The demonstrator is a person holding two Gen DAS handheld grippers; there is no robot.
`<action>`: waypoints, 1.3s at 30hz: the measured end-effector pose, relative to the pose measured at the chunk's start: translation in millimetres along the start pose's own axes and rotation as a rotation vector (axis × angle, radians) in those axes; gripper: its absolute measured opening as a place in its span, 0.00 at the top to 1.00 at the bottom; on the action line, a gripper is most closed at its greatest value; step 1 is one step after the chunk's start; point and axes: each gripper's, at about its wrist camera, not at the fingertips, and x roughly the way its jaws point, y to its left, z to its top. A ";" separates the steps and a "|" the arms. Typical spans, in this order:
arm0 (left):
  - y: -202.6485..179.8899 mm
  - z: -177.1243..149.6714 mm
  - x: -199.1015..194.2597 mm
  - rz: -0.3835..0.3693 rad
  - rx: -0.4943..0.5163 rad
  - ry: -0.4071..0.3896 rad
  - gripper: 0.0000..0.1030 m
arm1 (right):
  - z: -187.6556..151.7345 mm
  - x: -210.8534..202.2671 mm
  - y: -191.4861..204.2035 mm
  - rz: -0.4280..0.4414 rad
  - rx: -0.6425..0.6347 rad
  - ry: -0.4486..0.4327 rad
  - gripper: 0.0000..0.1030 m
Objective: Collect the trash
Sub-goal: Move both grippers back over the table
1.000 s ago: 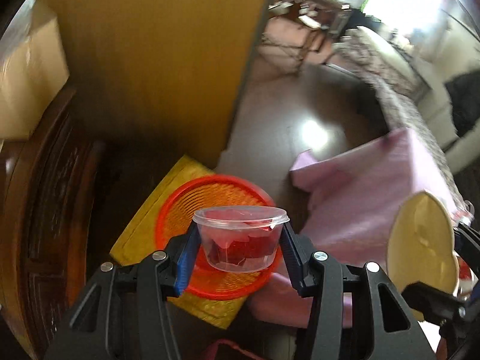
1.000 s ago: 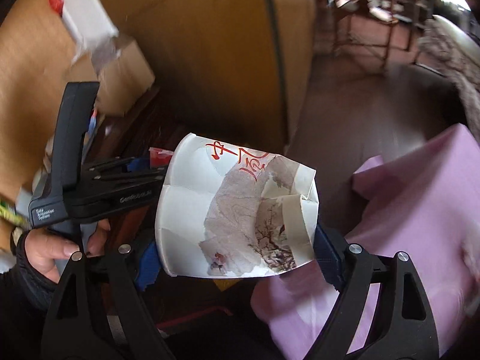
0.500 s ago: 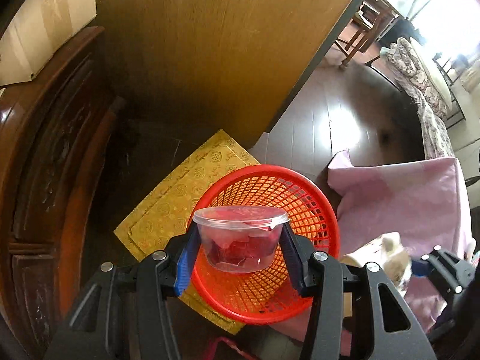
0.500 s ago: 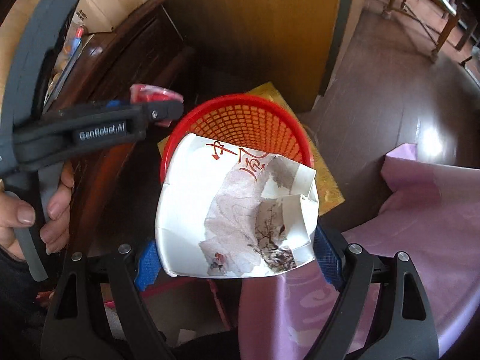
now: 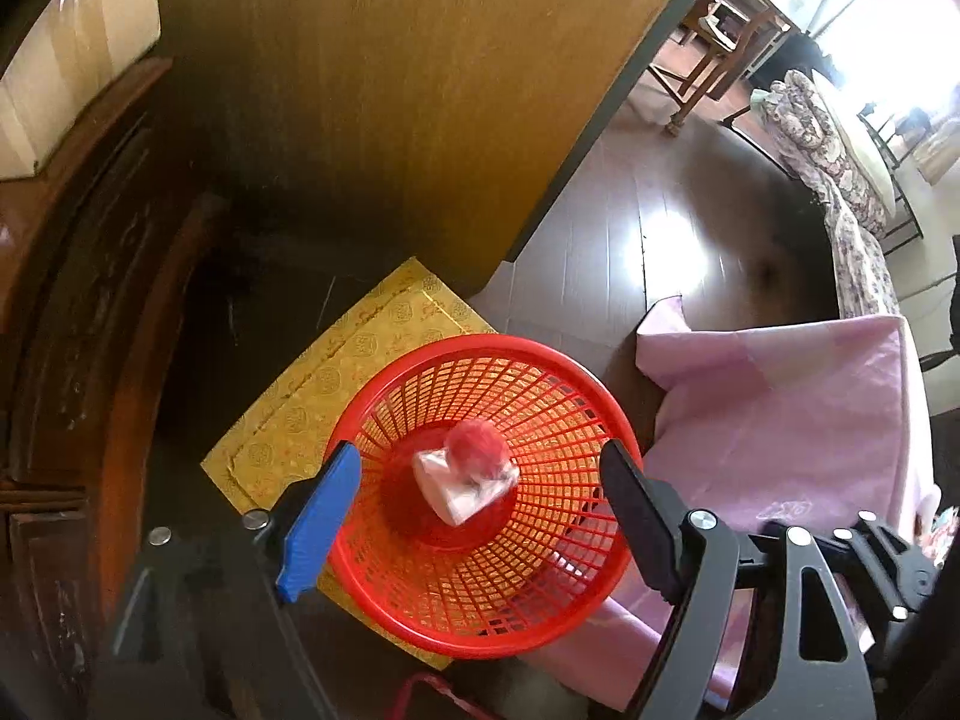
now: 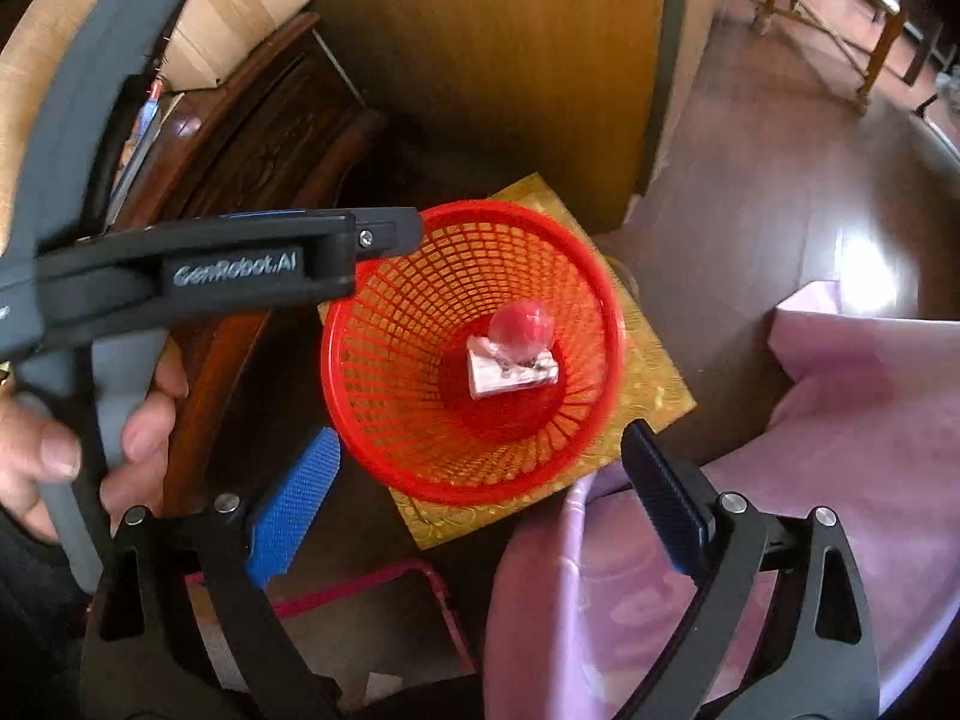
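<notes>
Both hand-held grippers, left [image 5: 480, 516] and right [image 6: 480, 516], hang apart and empty above the red basket [image 5: 558, 612]. Below them lie the light, crushable paper box [image 6: 510, 373] and slick plastic cup [image 6: 521, 324]; they are best pinched by their rims.

Red plastic mesh basket [image 5: 540, 546], glossy wood floor [image 5: 672, 240], pink cloth [image 6: 840, 450], textured gold mat [image 5: 336, 384]

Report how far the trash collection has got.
Done: the plastic cup and the white paper box both lie at the bottom of the red basket, the cup resting on the box. In hand: nothing; the left gripper and right gripper hang open over the basket, fingers apart. Left: no other trash shows in either view, so this load looks finished.
</notes>
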 end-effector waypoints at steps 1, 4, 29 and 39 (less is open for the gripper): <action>-5.2 -1.3 -4.7 0.009 0.019 -0.008 0.22 | -3.8 -7.5 -1.5 0.002 0.007 -0.015 0.11; -19.8 -4.9 -15.7 -0.001 0.057 -0.019 0.22 | -22.2 -40.5 -9.0 -0.008 0.039 -0.083 0.11; -295.3 -144.2 -86.2 -0.221 0.576 -0.074 0.09 | -294.5 -254.1 -134.1 -0.416 0.494 -0.539 0.11; -365.9 -175.3 -60.6 -0.223 0.683 -0.062 0.09 | -342.7 -257.6 -174.2 -0.425 0.613 -0.613 0.10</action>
